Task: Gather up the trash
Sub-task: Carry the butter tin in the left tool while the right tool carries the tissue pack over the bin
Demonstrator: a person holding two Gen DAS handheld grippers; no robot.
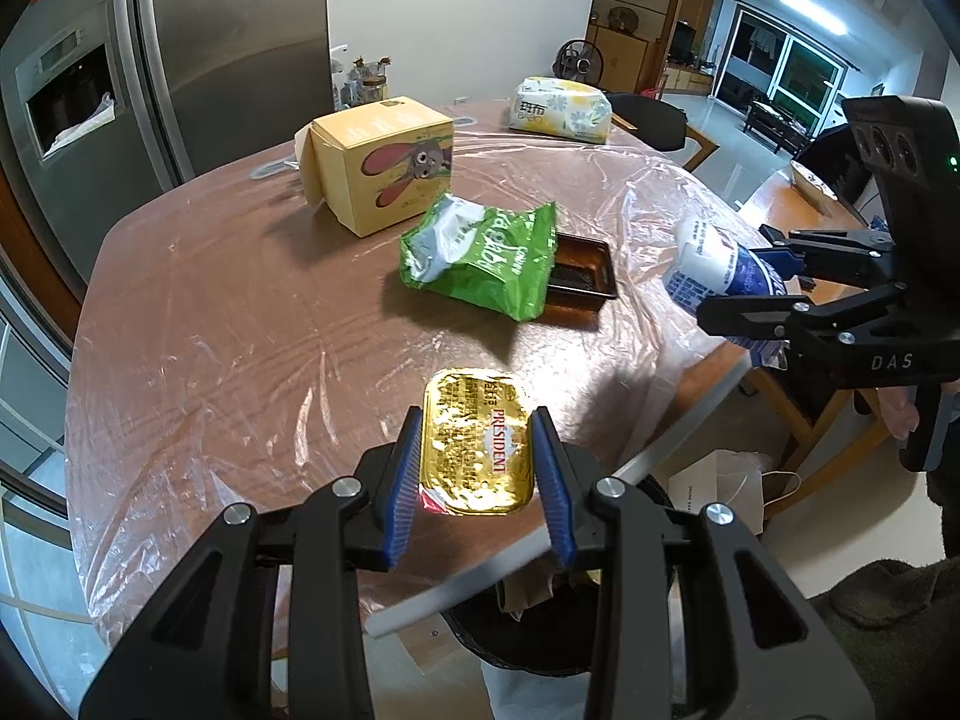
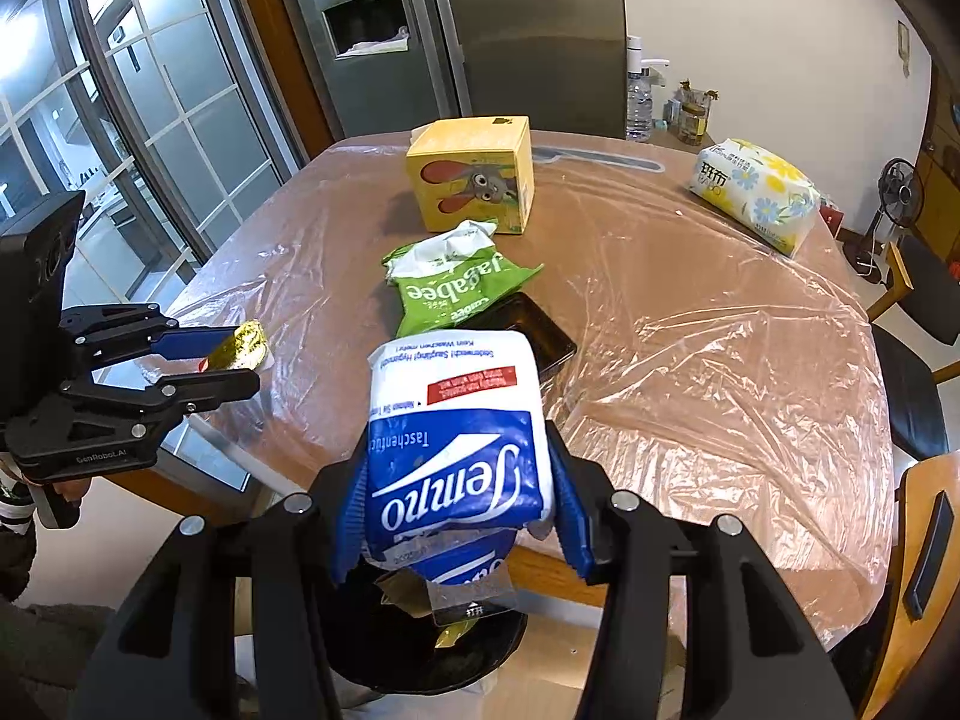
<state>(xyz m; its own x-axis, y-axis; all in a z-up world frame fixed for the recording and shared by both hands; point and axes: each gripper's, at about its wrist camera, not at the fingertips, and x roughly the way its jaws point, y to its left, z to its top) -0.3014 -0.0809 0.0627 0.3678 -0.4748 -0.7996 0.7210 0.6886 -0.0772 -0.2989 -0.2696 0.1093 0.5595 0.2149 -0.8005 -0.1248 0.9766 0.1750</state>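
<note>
My left gripper (image 1: 474, 480) is shut on a gold foil butter pack (image 1: 477, 438), held above the table's near edge; the right wrist view shows that pack (image 2: 240, 348) at the left, in the left gripper (image 2: 231, 360). My right gripper (image 2: 459, 504) is shut on a blue and white tissue pack (image 2: 456, 438); that pack (image 1: 714, 270) and the right gripper (image 1: 774, 282) appear at the right in the left wrist view. A black bin (image 2: 420, 642) with scraps in it stands below both grippers. A green snack bag (image 1: 480, 258) lies on the table over a dark tray (image 1: 585, 267).
The round table (image 1: 240, 330) is covered with plastic film. A yellow box (image 1: 384, 162) with a rabbit picture stands behind the bag, and a flowered tissue pack (image 1: 561, 108) lies at the far edge. A steel fridge (image 1: 180, 60) stands beyond, with chairs (image 2: 918, 384) at the right.
</note>
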